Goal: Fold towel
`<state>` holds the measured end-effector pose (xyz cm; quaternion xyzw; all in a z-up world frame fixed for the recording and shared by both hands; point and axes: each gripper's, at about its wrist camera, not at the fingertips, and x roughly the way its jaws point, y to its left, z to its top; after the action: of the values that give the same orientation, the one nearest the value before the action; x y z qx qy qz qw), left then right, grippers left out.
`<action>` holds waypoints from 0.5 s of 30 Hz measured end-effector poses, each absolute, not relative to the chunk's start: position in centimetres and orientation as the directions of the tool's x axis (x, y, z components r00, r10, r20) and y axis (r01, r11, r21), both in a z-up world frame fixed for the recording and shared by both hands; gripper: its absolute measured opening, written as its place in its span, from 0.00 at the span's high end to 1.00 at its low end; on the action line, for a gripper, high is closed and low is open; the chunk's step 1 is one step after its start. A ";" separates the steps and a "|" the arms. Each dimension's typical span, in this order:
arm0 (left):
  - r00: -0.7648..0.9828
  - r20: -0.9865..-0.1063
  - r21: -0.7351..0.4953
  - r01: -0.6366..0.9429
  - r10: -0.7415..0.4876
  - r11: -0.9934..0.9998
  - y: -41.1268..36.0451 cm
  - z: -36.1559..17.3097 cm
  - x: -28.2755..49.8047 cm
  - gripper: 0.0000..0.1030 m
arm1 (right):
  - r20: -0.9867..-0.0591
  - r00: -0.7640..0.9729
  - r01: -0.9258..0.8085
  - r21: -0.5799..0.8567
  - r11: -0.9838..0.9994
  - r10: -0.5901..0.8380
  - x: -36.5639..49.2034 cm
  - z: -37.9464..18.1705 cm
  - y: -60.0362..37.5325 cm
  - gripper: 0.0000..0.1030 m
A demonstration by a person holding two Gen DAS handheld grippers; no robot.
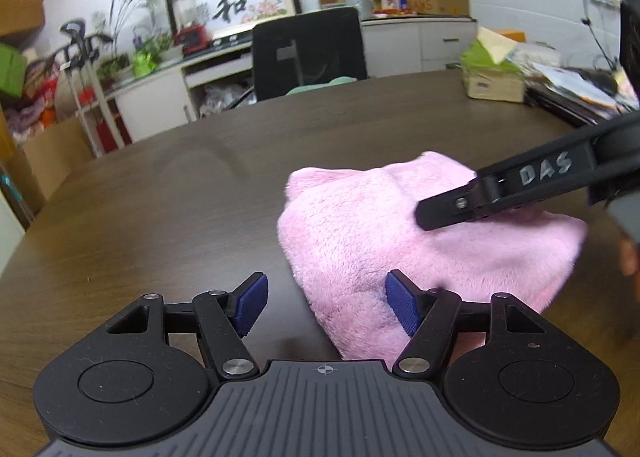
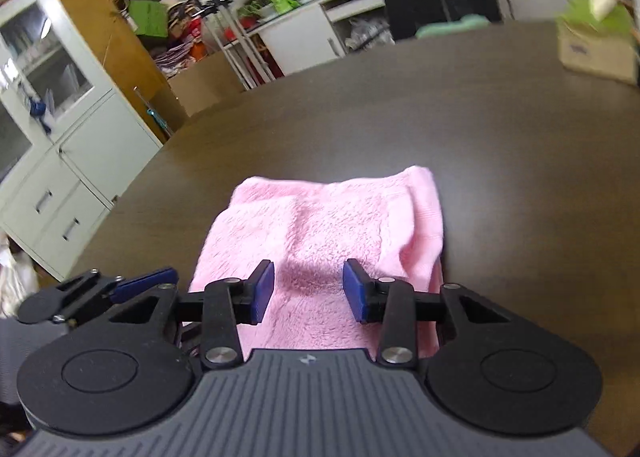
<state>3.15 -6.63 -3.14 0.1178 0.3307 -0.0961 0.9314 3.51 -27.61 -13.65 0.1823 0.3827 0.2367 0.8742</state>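
Towel (image 2: pixel 320 241) folded, flat on surface (image 2: pixel 500 137). Left claw (image 1: pixel 326 303) wide, empty, at towel's near-left edge. Right claw (image 2: pixel 308 289) wide, empty, over towel middle. Risk: pad snagging plush pile, dragging top layer, undoing fold.

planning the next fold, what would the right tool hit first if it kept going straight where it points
Most likely the pink towel: the right tool, open, points low across it, with the dark table beyond. Its height above the pile is unclear.
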 end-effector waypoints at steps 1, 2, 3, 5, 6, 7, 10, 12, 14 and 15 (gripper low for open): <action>0.768 -0.635 0.160 0.241 -0.087 0.957 -6.3 -3.1 3.5 0.34 | -0.576 0.597 -0.279 0.503 0.818 0.558 3.8 -13.7 -27.3 0.59; 0.772 -0.632 0.163 0.226 -0.074 0.960 -6.0 -3.1 3.9 0.34 | -0.569 0.599 -0.283 0.507 0.814 0.563 4.1 -13.7 -26.9 0.58; 0.771 -0.633 0.159 0.211 -0.064 0.964 -5.6 -3.1 4.3 0.34 | -0.562 0.602 -0.287 0.510 0.811 0.567 4.4 -13.7 -26.6 0.56; 0.761 -0.644 0.121 0.192 -0.070 0.974 -3.9 -2.7 4.7 0.35 | -0.537 0.608 -0.306 0.522 0.796 0.585 3.6 -13.1 -26.6 0.53; 0.759 -0.645 0.094 0.195 -0.089 0.976 -3.0 -2.3 4.5 0.35 | -0.522 0.613 -0.316 0.526 0.790 0.593 2.8 -12.8 -26.8 0.50; 0.758 -0.644 0.079 0.201 -0.104 0.976 -2.4 -2.0 4.2 0.35 | -0.511 0.620 -0.325 0.523 0.788 0.595 2.1 -12.4 -27.0 0.44; 0.759 -0.635 0.050 0.225 -0.143 0.973 -0.9 -1.4 3.0 0.35 | -0.477 0.627 -0.363 0.521 0.772 0.616 -0.1 -11.8 -27.6 0.43; 0.762 -0.626 0.038 0.240 -0.164 0.970 0.0 -1.2 2.2 0.35 | -0.458 0.615 -0.396 0.525 0.753 0.642 -1.4 -11.8 -27.7 0.42; 0.761 -0.620 0.023 0.259 -0.190 0.966 0.7 -1.1 1.5 0.34 | -0.468 0.584 -0.415 0.530 0.739 0.663 -1.8 -12.0 -27.3 0.41; 0.759 -0.620 0.020 0.270 -0.200 0.963 0.9 -1.2 1.4 0.34 | -0.487 0.567 -0.417 0.526 0.741 0.664 -2.0 -12.3 -26.9 0.41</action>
<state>1.40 0.85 -1.17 0.0542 0.3240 -0.1253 0.9361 -1.96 -26.91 -12.26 0.1790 0.3455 0.3119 0.8668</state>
